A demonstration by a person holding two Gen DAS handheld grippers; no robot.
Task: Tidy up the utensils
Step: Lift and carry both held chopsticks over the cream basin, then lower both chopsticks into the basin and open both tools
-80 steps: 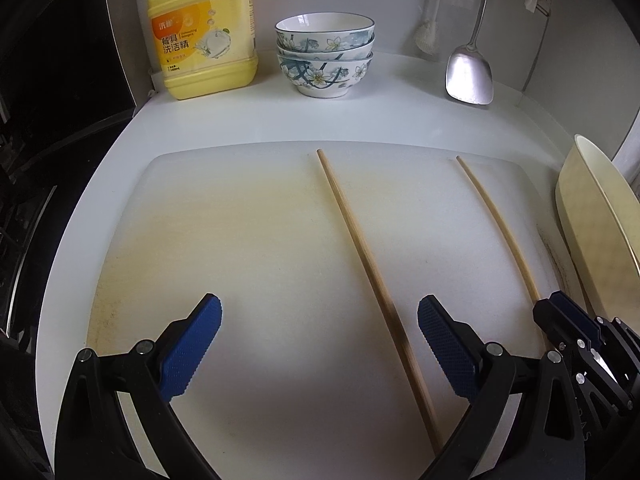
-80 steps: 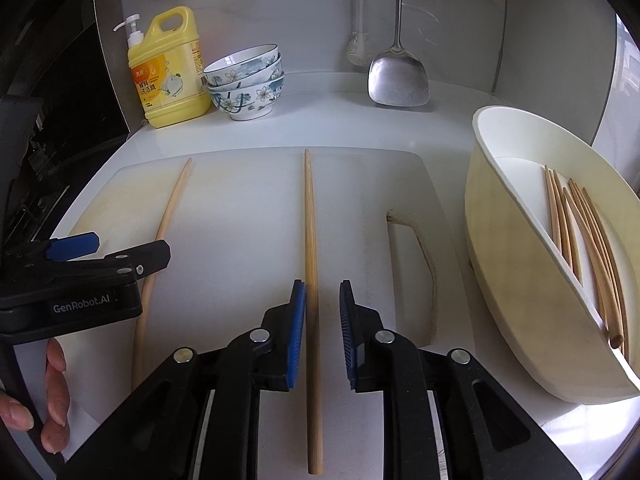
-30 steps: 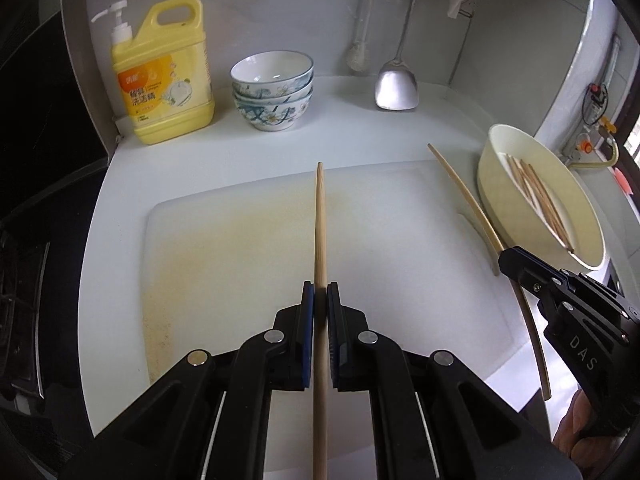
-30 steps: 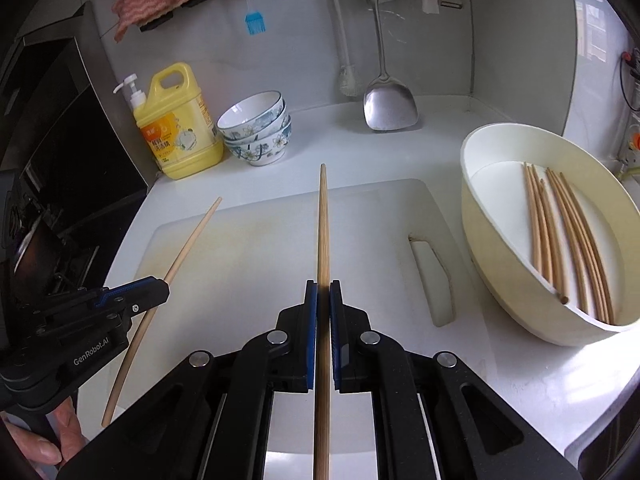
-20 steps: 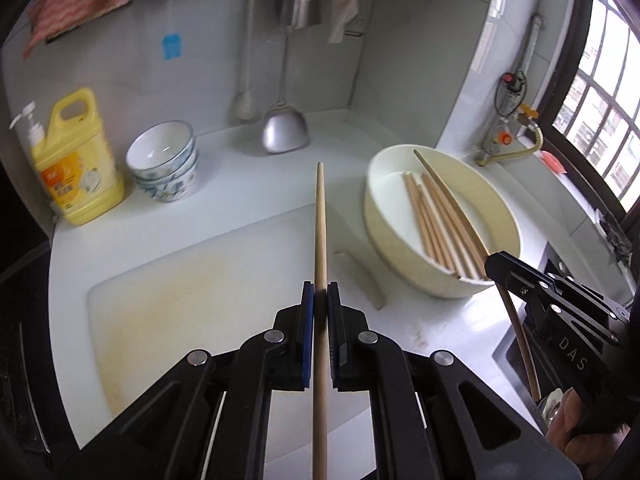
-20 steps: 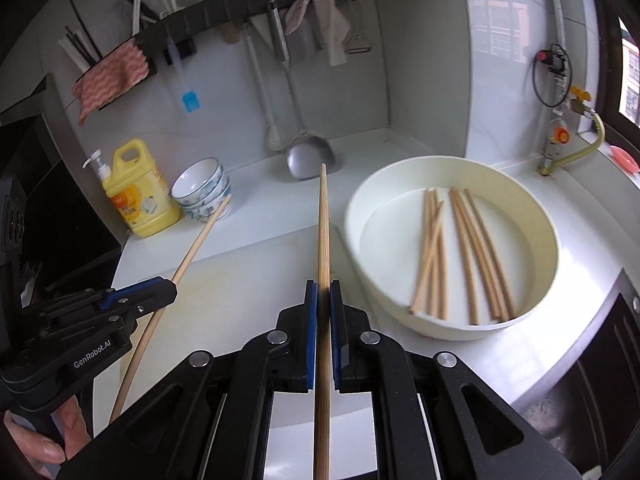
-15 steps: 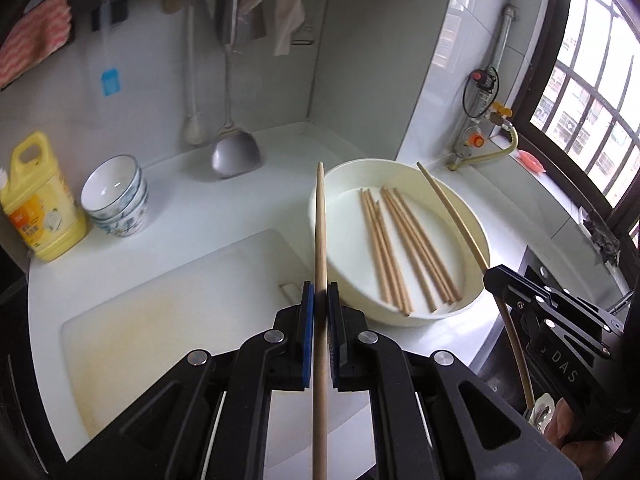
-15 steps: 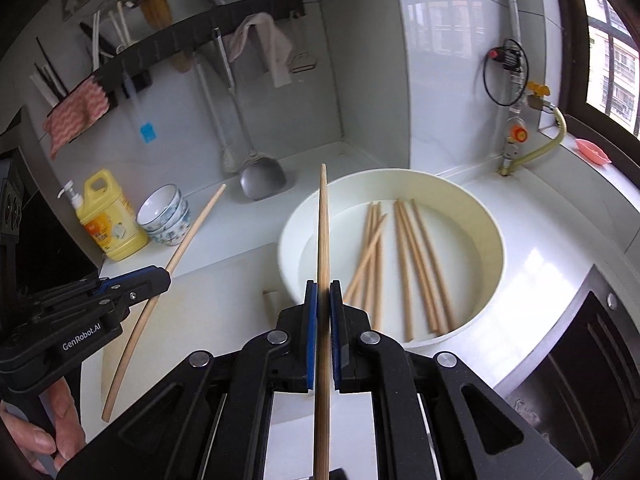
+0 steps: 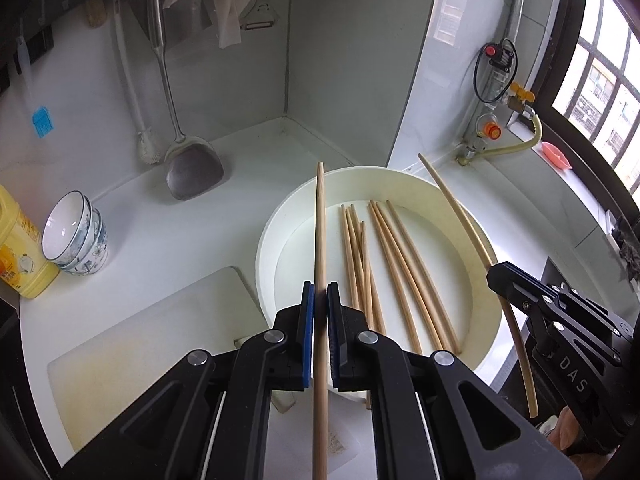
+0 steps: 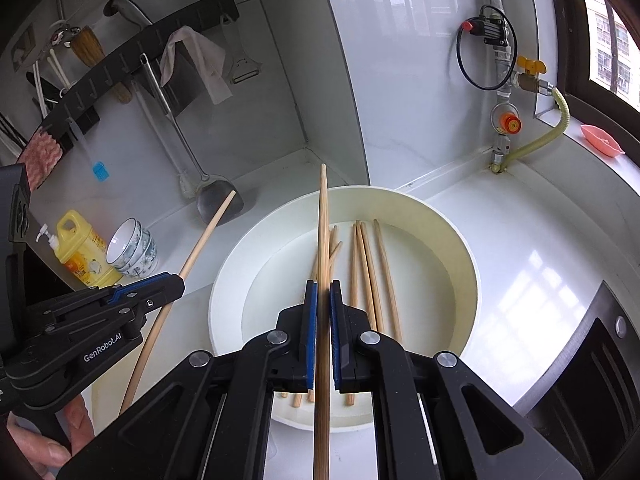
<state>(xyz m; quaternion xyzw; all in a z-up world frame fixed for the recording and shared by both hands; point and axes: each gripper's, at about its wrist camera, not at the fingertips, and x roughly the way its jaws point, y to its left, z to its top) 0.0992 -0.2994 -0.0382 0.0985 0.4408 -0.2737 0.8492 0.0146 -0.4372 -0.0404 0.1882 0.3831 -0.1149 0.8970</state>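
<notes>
My left gripper [image 9: 319, 294] is shut on a long wooden chopstick [image 9: 320, 232] that points forward over the left rim of a round white basin [image 9: 264, 240]. My right gripper [image 10: 323, 292] is shut on a second chopstick [image 10: 323, 220], held above the middle of the basin [image 10: 474, 280]. Several chopsticks [image 9: 396, 264] lie flat inside the basin; they also show in the right wrist view [image 10: 370, 272]. Each gripper shows in the other's view, the right one [image 9: 494, 274] over the basin's right rim, the left one [image 10: 178, 280] left of the basin.
A white cutting board [image 9: 140, 340] lies left of the basin. A stack of patterned bowls [image 9: 76, 240] and a yellow detergent bottle [image 9: 18, 256] stand at the far left. A metal spatula [image 9: 192, 168] hangs on the wall. A gas valve and hose [image 10: 520, 128] sit at the right.
Both grippers closed on a chopstick each, lifted them off the cutting board and carried them right. They now hang over the basin.
</notes>
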